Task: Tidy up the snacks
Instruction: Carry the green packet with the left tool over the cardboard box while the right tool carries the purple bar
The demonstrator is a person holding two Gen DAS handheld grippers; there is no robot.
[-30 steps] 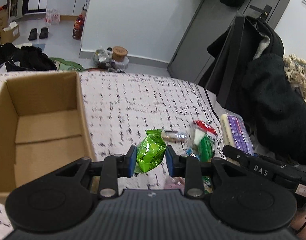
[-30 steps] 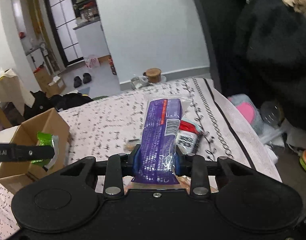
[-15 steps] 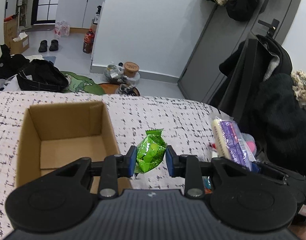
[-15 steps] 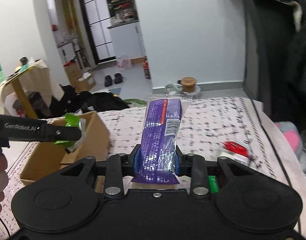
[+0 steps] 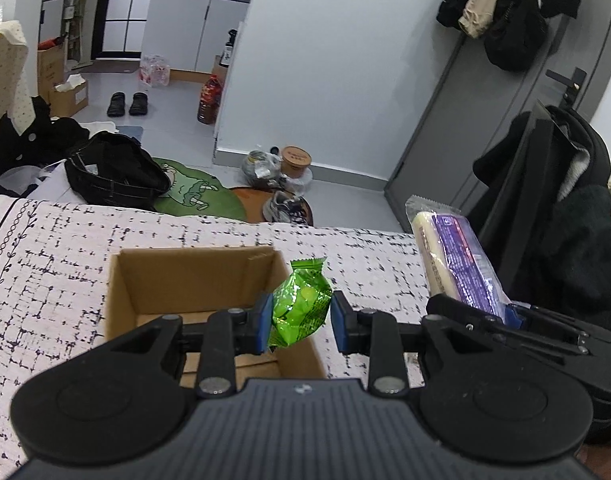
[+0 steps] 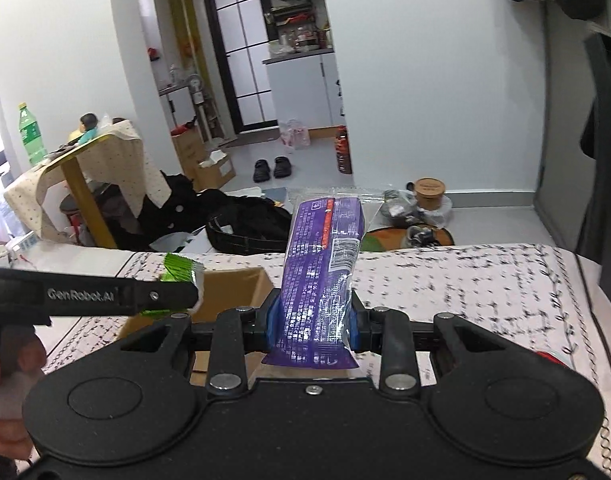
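Observation:
My left gripper (image 5: 299,322) is shut on a small green snack packet (image 5: 301,308) and holds it above the right wall of an open cardboard box (image 5: 153,276) on the patterned cloth (image 5: 45,272). My right gripper (image 6: 311,326) is shut on a long purple snack pack (image 6: 321,276), held upright. The purple pack also shows in the left wrist view (image 5: 457,260), to the right of the box. In the right wrist view the left gripper (image 6: 105,294) with the green packet (image 6: 181,272) is over the box (image 6: 229,288).
A red snack wrapper (image 6: 551,356) lies on the cloth at the right. Beyond the cloth's far edge are a black bag (image 5: 113,172), a green mat (image 5: 197,196) and shoes (image 5: 285,208). A coat-draped chair (image 5: 561,208) stands at the right.
Both grippers have risen and swung left toward the box with their packets. The box now sits under the left gripper, and the loose snacks on the cloth have dropped out of the left view.

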